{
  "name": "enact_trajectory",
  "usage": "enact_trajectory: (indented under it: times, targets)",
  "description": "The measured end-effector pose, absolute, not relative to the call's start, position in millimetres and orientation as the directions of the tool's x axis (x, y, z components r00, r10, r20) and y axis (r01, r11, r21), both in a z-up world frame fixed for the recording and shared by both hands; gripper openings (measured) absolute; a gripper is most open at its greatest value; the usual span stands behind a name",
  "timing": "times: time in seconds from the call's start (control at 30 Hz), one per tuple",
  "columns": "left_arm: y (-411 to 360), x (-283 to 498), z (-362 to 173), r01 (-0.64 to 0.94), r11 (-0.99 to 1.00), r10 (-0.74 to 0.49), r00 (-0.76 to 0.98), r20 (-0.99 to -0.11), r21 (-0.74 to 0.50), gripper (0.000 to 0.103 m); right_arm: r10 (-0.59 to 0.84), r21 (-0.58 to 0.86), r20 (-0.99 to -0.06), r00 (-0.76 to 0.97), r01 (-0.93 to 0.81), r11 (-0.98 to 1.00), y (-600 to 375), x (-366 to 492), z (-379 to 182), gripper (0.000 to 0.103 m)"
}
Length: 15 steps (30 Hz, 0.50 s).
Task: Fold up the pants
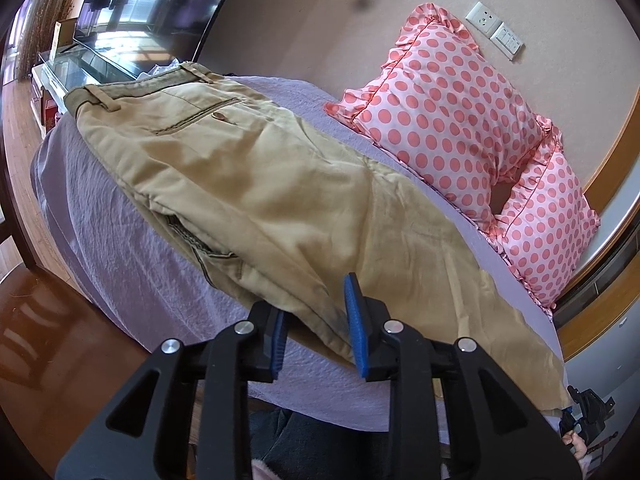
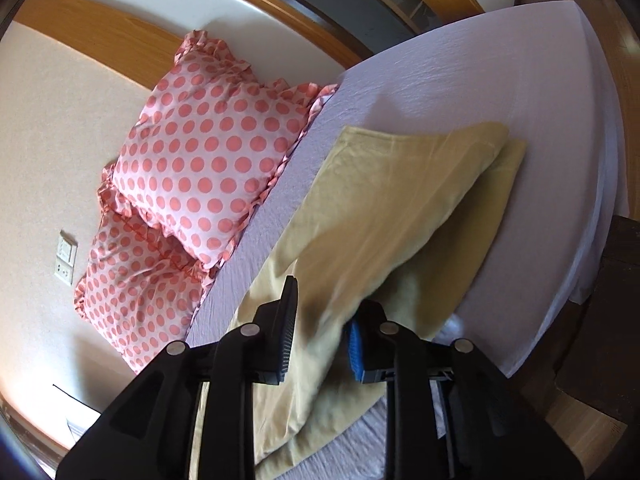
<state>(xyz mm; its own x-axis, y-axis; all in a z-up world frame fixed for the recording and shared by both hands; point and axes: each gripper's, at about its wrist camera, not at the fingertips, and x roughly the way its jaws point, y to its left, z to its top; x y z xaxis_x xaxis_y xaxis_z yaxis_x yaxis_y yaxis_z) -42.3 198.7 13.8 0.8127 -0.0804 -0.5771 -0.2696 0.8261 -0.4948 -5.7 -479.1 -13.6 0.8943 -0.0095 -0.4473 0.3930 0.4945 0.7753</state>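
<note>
Khaki pants (image 1: 256, 184) lie along a bed with a lilac sheet (image 1: 120, 256), waistband and back pocket at the far left. My left gripper (image 1: 316, 320) is open, its blue-padded jaws straddling the near folded edge of the pants around the thigh. In the right wrist view the two pant legs (image 2: 384, 208) lie one over the other, hems far right. My right gripper (image 2: 320, 332) is open with the upper leg's fabric lying between its jaws; I cannot tell whether it touches the pads. The right gripper also shows in the left wrist view (image 1: 588, 412), at the lower right.
Two pink polka-dot pillows (image 1: 452, 92) (image 2: 204, 160) lean against the wall along the bed's far side. A wall socket and switch (image 1: 496, 30) sit above them. A television (image 1: 152, 8) on a glass stand is beyond the waistband. Wooden floor (image 1: 52, 340) lies to the left.
</note>
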Motion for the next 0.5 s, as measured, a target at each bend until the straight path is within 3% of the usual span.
enact_trajectory:
  times: [0.03,0.1,0.23,0.3,0.37,0.5]
  targets:
    - [198.7,-41.8,13.7,-0.270,0.827,-0.079,0.813,-0.577,-0.494,0.027,-0.033,0.768,-0.449,0.893,0.404,0.496,-486.2,-5.0,-14.2,0.022]
    - [198.8,-42.3,13.9,-0.271,0.827,-0.079,0.812,-0.578,-0.493,0.027,-0.088,0.737,-0.467,0.880,0.442,0.511,-499.2,-8.1,-15.2,0.004]
    - [200.4,-41.5,12.6,-0.270,0.829,-0.077,0.811,-0.579,-0.489,0.022,-0.137,0.696,-0.506,0.852,0.497,0.518,-511.2,-27.1,-18.7,0.003]
    - [199.6,-41.7,12.8,-0.269,0.835,-0.072,0.812,-0.579,-0.480,0.022,-0.198,0.674,-0.512,0.836,0.533,0.511,-510.3,-42.5,-15.8,0.016]
    - [200.2,-43.4,12.5,-0.262,0.839,-0.070,0.816,-0.574,-0.476,0.023,-0.247,0.672,-0.484,0.840,0.537,0.510,-509.3,-55.1,-12.3,0.053]
    - [203.1,-52.2,13.8,-0.257,0.843,-0.058,0.830,-0.555,-0.473,0.030,-0.298,0.622,-0.488,0.820,0.567,0.540,-503.7,-56.1,-9.2,0.055]
